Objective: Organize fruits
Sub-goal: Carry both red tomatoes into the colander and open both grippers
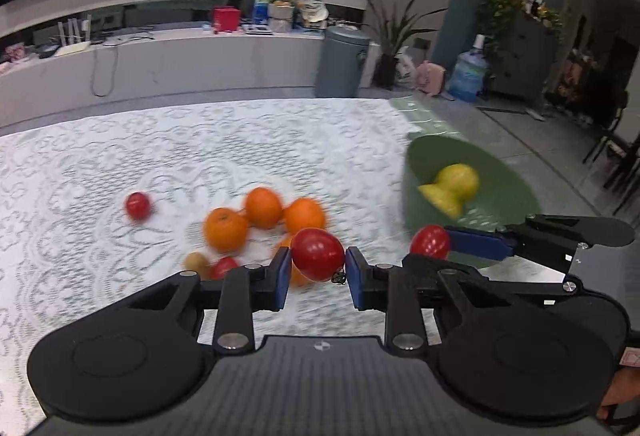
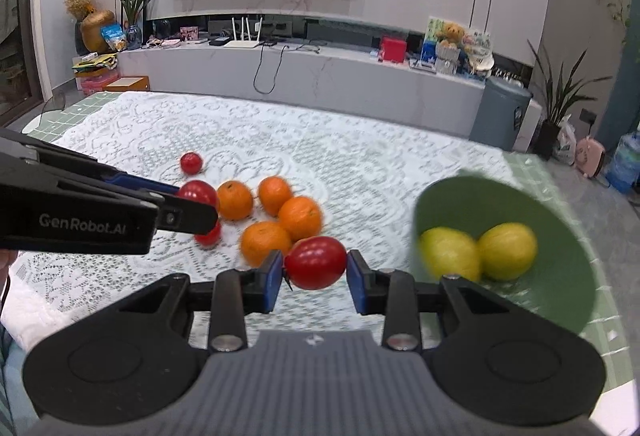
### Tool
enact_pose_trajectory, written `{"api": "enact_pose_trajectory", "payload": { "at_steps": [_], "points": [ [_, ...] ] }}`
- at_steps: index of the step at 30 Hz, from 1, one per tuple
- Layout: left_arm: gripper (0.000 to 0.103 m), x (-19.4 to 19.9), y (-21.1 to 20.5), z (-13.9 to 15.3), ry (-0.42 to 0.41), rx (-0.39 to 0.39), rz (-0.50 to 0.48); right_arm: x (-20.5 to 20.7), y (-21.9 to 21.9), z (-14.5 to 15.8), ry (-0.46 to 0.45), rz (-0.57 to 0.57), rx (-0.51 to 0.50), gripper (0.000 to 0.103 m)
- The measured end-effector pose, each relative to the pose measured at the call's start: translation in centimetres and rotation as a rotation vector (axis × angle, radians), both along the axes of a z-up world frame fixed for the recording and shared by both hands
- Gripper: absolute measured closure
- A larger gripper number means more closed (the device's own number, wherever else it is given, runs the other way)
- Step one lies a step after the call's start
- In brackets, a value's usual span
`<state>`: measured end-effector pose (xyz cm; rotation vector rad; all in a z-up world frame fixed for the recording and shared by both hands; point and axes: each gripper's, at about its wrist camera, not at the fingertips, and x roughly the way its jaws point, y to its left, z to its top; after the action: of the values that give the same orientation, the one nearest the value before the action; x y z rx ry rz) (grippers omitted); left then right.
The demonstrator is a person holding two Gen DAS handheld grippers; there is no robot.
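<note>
Oranges (image 2: 276,220): four. Lemons (image 2: 478,252): two, in bowl (image 2: 568,276). Tomatoes: five; left gripper (image 1: 318,272) and right gripper (image 2: 316,272) each clamp one.

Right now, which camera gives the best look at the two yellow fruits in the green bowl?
The right wrist view: both yellow fruits sit side by side, fully visible inside the green bowl. In the left wrist view they overlap, blurred, with the bowl's near wall cutting off the front one.
</note>
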<state>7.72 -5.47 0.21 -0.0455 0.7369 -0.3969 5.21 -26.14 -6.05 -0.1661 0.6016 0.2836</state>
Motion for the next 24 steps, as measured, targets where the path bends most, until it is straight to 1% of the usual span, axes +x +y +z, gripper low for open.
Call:
{"api": "enact_pose_trajectory", "payload": {
  "at_steps": [5,10,13,19,22,24],
  "points": [
    [0.071,0.4,-2.7,1.6,-0.028,-0.010,-0.068,-0.2,-2.9,2.1,-0.028,-0.009,-0.052,0.071],
    [0.073,1.5,-5.7,2.9,-0.041,-0.042,-0.138,0.2,-6.0,3.6,-0.023,-0.028,-0.099,0.071],
    [0.075,2.5,-7.7,3.4,-0.035,-0.060,-0.171,0.7,-7.8,4.3,-0.013,-0.053,-0.114,0.071],
    [0.077,4.2,-12.2,3.6,-0.056,-0.063,-0.225,2.5,-11.1,4.6,0.038,-0.112,-0.098,0.071],
    [0.077,5.3,-14.0,3.2,-0.046,-0.056,-0.258,3.5,-12.4,4.3,0.076,-0.126,-0.093,0.071],
    [0.079,6.2,-15.1,2.7,-0.017,-0.044,-0.276,4.3,-13.3,3.9,0.111,-0.138,-0.084,0.071]
  ]
}}
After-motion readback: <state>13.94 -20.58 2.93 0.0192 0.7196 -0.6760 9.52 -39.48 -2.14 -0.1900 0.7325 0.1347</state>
